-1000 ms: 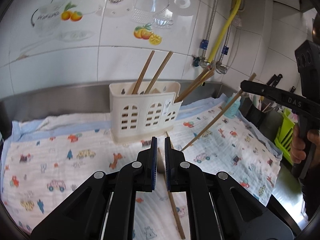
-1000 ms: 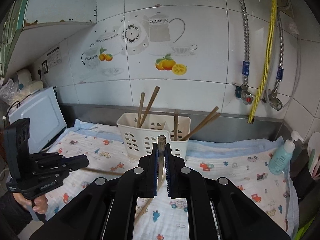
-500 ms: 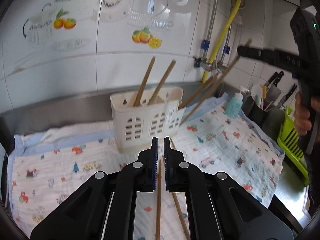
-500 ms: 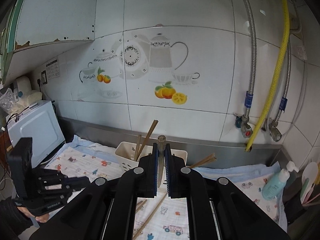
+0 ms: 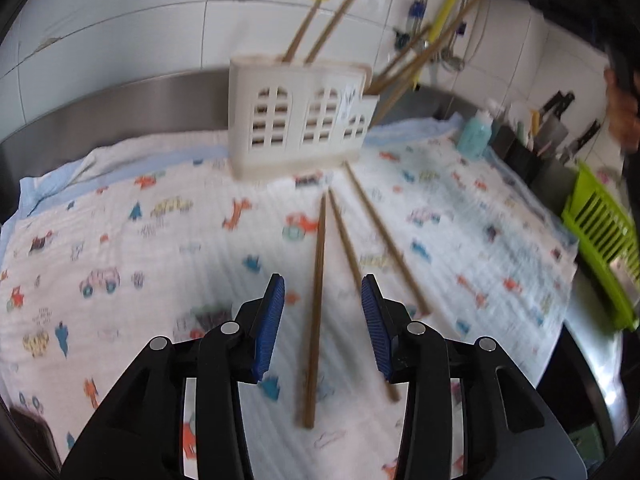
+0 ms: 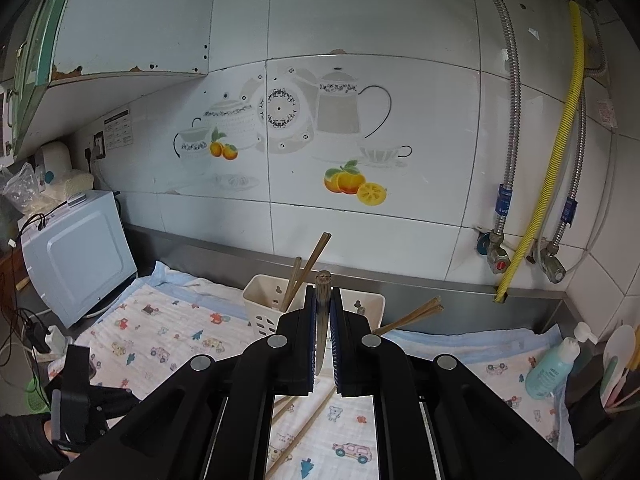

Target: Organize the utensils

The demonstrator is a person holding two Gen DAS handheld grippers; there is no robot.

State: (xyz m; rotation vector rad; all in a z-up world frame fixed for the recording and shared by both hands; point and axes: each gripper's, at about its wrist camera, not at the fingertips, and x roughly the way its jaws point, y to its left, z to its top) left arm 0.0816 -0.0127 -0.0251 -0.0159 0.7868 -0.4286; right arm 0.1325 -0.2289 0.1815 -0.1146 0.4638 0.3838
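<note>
mostly cartoon-print cloth (image 5: pixel 120 240), steel counter edge (image 5: pixel 120 100), white tiled wall (image 6: pixel 360 20)

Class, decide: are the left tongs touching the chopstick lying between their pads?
Apart. The left wrist view shows cloth on both sides of the chopstick between the opening left tongs.

A utensil holder (image 5: pixel 298 120) stands on a cloth (image 5: pixel 120 248) spread over the table, backed against the tiled wall (image 5: pixel 120 40). Two chopsticks (image 5: pixel 316 24) stand in its left compartment; more lean out of its right end. In front of the holder three chopsticks (image 5: pixel 316 304) lie on the cloth, the leftmost between the opening fingers (image 5: pixel 272 324) of the left gripper (image 5: pixel 323 326), untouched. To the right a soap bottle (image 5: pixel 474 136) stands at the cloth's edge, a rack (image 5: pixel 604 236) nearer. A microwave (image 6: pixel 76 256) sits left of the cloth. The right gripper (image 6: pixel 323 332) clamps one chopstick (image 6: pixel 322 308) above the cloth.
</note>
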